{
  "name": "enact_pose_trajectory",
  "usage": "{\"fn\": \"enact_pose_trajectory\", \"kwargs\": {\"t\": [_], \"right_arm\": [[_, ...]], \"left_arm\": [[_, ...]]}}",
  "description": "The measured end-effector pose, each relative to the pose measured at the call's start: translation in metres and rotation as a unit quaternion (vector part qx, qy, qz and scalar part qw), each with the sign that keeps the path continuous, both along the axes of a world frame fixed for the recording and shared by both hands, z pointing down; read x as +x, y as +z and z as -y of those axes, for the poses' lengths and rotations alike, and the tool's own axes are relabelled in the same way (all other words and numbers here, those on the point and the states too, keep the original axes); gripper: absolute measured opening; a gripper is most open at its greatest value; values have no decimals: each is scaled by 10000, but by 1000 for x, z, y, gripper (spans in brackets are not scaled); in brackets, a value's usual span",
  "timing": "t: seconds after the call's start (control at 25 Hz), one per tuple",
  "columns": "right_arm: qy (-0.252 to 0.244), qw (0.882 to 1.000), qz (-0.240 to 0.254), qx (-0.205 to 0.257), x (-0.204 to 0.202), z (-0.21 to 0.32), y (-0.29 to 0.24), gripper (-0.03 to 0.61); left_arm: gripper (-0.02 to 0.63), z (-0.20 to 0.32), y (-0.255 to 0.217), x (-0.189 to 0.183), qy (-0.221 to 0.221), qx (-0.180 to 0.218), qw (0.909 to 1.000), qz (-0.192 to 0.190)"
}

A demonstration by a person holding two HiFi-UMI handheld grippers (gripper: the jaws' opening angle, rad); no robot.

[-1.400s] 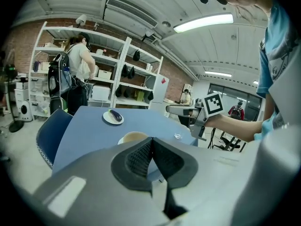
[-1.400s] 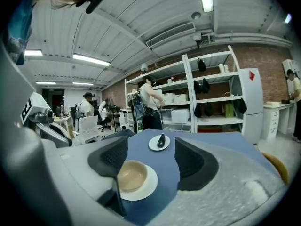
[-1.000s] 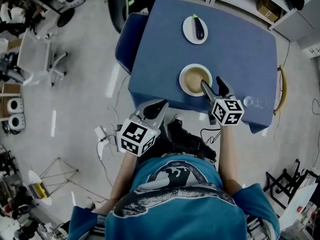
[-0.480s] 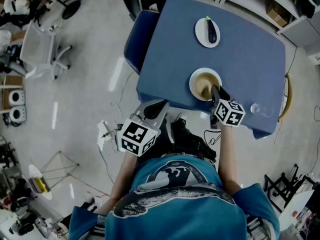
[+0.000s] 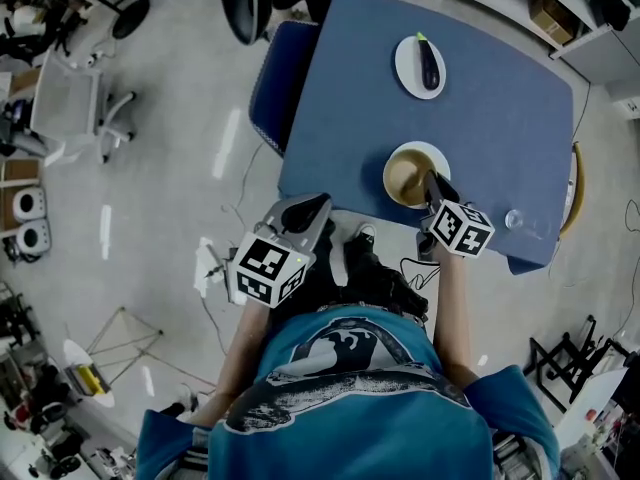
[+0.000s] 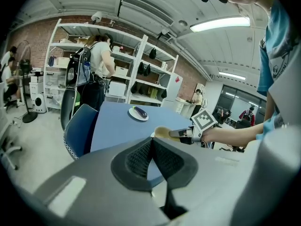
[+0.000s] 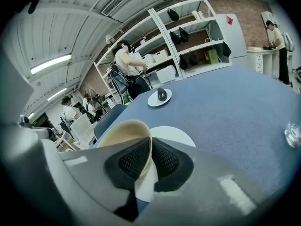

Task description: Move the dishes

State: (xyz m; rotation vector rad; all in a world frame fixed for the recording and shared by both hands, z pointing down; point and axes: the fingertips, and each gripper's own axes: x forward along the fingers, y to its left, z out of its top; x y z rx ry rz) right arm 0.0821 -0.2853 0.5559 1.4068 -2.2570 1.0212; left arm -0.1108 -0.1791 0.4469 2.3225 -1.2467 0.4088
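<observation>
A tan bowl [image 5: 408,176] rests over a white plate [image 5: 436,155] near the front edge of the blue table [image 5: 490,108]. My right gripper [image 5: 432,184] is shut on the bowl's near rim [image 7: 141,140], and the white plate [image 7: 175,134] shows just beyond it. A second white plate carrying a dark eggplant [image 5: 420,65] sits at the far side of the table. My left gripper [image 5: 308,211] hangs off the table's front left corner, shut on nothing. From the left gripper view, its pads [image 6: 151,150] meet, with the bowl [image 6: 162,133] ahead.
A clear glass [image 5: 515,219] stands at the table's front right, also seen as the glass [image 7: 292,134] in the right gripper view. A blue chair [image 5: 272,83] sits at the table's left side. People stand by white shelves [image 6: 117,65] behind the table.
My right gripper's jaws, spread over the bowl's rim a second ago, have shut on it. The left gripper has hardly moved.
</observation>
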Motion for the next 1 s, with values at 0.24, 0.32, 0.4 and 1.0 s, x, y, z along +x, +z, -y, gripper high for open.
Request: {"fn": "enact_pose_trajectory", "kwargs": {"t": [0.24, 0.32, 0.4, 1.0], "right_arm": [[-143, 9998, -51, 100, -24, 18, -14, 20], [-186, 9997, -60, 165, -33, 28, -18, 20], [-221, 9995, -76, 214, -43, 40, -21, 20], [-188, 9984, -391, 371, -121, 125, -26, 20]], "left_arm": [[12, 18, 0, -18, 47, -6, 10000, -68], [12, 24, 1, -24, 53, 11, 9999, -98], [12, 32, 1, -31, 57, 30, 9999, -145], [12, 66, -12, -95, 139, 270, 9991, -289]]}}
